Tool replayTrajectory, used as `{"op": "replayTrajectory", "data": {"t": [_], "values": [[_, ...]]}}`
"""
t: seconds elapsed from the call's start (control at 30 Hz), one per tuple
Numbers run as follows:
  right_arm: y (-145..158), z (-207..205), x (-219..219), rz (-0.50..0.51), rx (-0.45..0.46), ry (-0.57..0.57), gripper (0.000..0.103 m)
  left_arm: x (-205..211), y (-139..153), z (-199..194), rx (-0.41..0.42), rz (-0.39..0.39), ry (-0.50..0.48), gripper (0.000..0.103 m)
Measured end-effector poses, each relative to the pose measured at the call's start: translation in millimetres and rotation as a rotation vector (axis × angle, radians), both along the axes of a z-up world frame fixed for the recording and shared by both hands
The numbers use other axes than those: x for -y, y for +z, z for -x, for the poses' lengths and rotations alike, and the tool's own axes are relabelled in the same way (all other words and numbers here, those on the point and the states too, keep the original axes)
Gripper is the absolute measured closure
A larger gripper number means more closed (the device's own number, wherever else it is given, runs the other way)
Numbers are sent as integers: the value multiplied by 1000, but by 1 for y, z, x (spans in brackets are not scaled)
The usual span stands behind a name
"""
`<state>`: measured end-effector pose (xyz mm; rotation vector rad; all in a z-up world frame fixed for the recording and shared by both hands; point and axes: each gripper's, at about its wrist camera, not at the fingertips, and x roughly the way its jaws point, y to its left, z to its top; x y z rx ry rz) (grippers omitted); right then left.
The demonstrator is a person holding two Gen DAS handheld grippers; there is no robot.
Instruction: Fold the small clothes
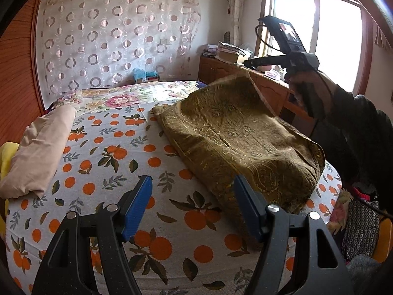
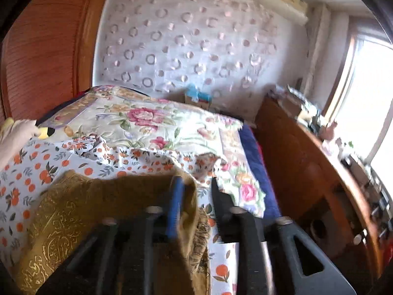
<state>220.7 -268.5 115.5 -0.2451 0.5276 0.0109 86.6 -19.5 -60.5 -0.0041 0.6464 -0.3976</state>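
An olive-gold patterned cloth (image 1: 235,132) lies on the orange-print bedsheet (image 1: 110,152), its far right corner lifted. My left gripper (image 1: 191,196) is open and empty, hovering over the cloth's near left edge. My right gripper (image 1: 248,64) shows in the left wrist view at the raised corner. In the right wrist view the cloth (image 2: 103,211) drapes over the left blue finger (image 2: 175,206), and the right gripper (image 2: 196,196) stands with its jaws apart; the motion is blurred.
A folded beige garment (image 1: 41,147) lies at the bed's left edge beside something yellow (image 1: 6,157). A floral quilt (image 1: 127,95) covers the far end. A wooden cabinet (image 1: 267,83) with clutter runs along the right under the window. Dark clothes (image 1: 361,223) hang at the near right.
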Motion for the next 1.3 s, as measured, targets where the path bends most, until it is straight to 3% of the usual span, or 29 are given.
{"op": "replayTrajectory", "data": {"t": [0.2,0.3,0.4,0.57,0.93,0.97,1.0,1.07,1.17,1.27,1.3], "values": [[-9,30,5,-30,-62,80,60,6,-4,-2,-14,-2,-19,33],[-22,58,8,3,-93,122,60,10,-6,0,-24,5,-35,33],[-40,95,17,-33,-126,155,60,18,-10,0,-41,-5,-55,33],[-65,145,38,-48,-167,135,60,32,-17,0,-72,-21,-85,33],[-70,204,72,-149,-216,98,60,53,-29,-1,-145,-57,-117,33],[-71,206,73,-156,-217,110,64,53,-30,-1,-152,-57,-120,33],[-71,208,73,-158,-217,131,83,53,-31,-1,-157,-56,-123,33],[-71,215,75,-157,-198,159,96,53,-31,-1,-158,-57,-123,33],[-70,219,82,-148,-146,103,98,53,-30,0,-158,-54,-122,33],[-70,224,97,-167,-167,83,98,52,-32,1,-172,-31,-141,33],[-72,224,99,-150,-171,75,98,53,-33,2,-183,-20,-155,38]]}}
